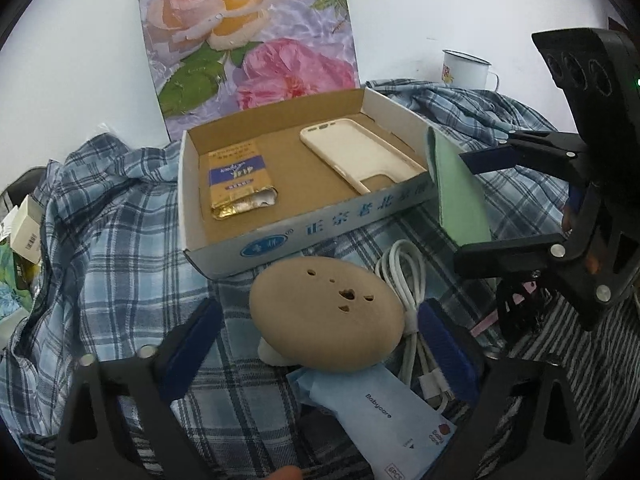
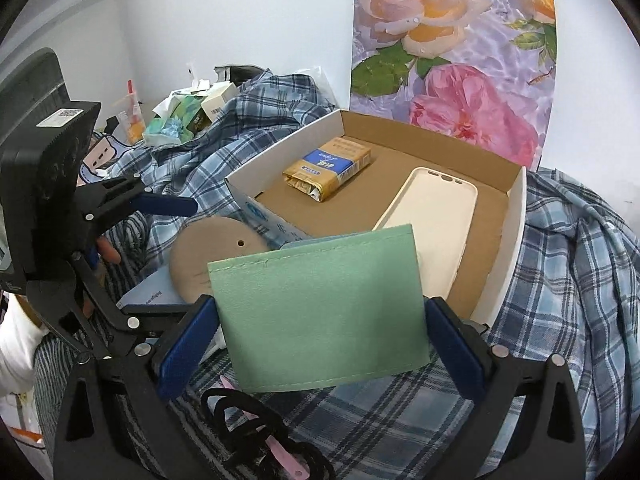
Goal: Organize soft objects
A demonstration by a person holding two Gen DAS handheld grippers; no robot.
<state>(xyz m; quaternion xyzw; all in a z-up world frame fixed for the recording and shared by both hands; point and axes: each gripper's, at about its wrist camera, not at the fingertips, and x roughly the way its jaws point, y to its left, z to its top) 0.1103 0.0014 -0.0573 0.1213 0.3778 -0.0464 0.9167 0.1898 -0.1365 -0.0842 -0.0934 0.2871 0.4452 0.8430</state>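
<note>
A tan, mushroom-shaped soft toy (image 1: 326, 316) lies on the plaid cloth in front of an open cardboard box (image 1: 280, 236). My left gripper (image 1: 320, 350) stands open around the toy, and both blue pads are clear of its cap. The box holds a gold tissue pack (image 1: 236, 184) and a cream phone case (image 1: 360, 152). My right gripper (image 2: 320, 344) is shut on a green felt pouch (image 2: 320, 308), gripped by its two side edges and held upright just before the box's near wall (image 2: 512, 240). The toy (image 2: 212, 256) shows partly behind the pouch.
A white cable (image 1: 408, 280) and a blue Babycare packet (image 1: 372, 412) lie beside the toy. Black hair ties (image 2: 256, 432) sit under my right gripper. A floral board (image 1: 248, 40) and an enamel mug (image 1: 464, 68) stand at the wall. Boxes and bags (image 2: 180, 120) crowd the far left.
</note>
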